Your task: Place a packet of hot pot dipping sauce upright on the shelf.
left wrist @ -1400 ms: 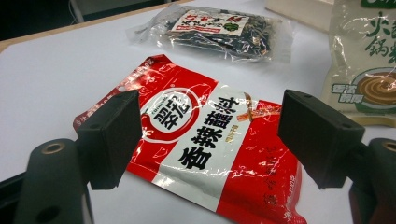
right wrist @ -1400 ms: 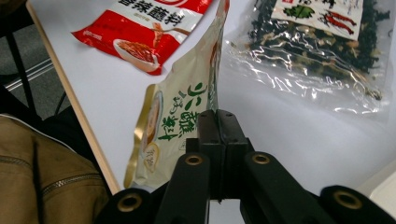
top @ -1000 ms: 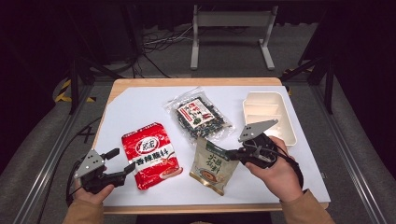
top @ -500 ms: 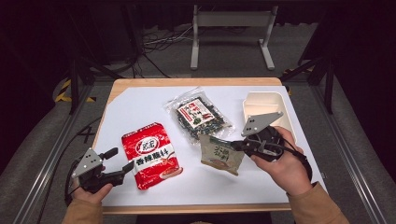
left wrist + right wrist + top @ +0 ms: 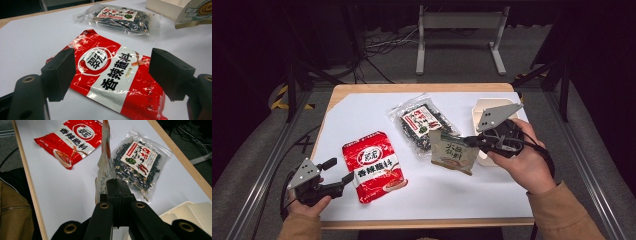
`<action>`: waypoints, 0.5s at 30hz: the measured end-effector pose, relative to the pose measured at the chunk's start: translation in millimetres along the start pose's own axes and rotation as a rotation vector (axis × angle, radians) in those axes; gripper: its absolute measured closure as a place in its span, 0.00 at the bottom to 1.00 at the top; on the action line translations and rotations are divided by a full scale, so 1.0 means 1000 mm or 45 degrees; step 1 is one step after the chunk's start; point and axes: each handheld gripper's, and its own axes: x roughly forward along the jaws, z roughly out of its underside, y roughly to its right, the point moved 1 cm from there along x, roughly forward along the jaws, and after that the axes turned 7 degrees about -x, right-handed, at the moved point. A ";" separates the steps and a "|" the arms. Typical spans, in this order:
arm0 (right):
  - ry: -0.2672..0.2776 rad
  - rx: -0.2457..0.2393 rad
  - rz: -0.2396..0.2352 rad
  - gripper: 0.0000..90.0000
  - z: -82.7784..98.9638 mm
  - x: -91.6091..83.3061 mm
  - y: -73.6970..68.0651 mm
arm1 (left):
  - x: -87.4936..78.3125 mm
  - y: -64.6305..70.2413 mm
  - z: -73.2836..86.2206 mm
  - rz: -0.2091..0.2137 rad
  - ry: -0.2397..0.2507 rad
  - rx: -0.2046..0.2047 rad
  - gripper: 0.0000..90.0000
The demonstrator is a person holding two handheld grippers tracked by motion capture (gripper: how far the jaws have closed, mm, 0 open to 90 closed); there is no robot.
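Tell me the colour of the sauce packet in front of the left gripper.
Red with a white band, the sauce packet shows best in the left gripper view.

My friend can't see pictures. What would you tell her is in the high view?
On a white table, a person's right gripper holds a beige snack packet lifted by its edge, next to a cream tray. The left gripper waits open beside a red packet, and a clear bag of dark dried bits lies in the middle.

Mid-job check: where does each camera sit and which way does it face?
High view: above the person's side, looking forward and down; both hands, left gripper, right gripper.
Left gripper view: along open jaws at the red packet.
Right gripper view: along shut jaws clamping the beige packet.
All share the red packet.
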 end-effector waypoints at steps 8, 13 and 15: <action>0.013 -0.007 -0.009 1.00 -0.004 -0.009 0.014 | 0.000 -0.002 0.000 -0.001 -0.003 -0.006 0.25; -0.012 -0.006 0.008 1.00 -0.005 -0.013 0.021 | 0.001 -0.003 0.001 -0.006 -0.012 -0.009 0.25; -0.014 -0.016 0.018 1.00 -0.004 -0.016 0.026 | 0.000 -0.003 0.002 -0.011 -0.013 -0.016 0.25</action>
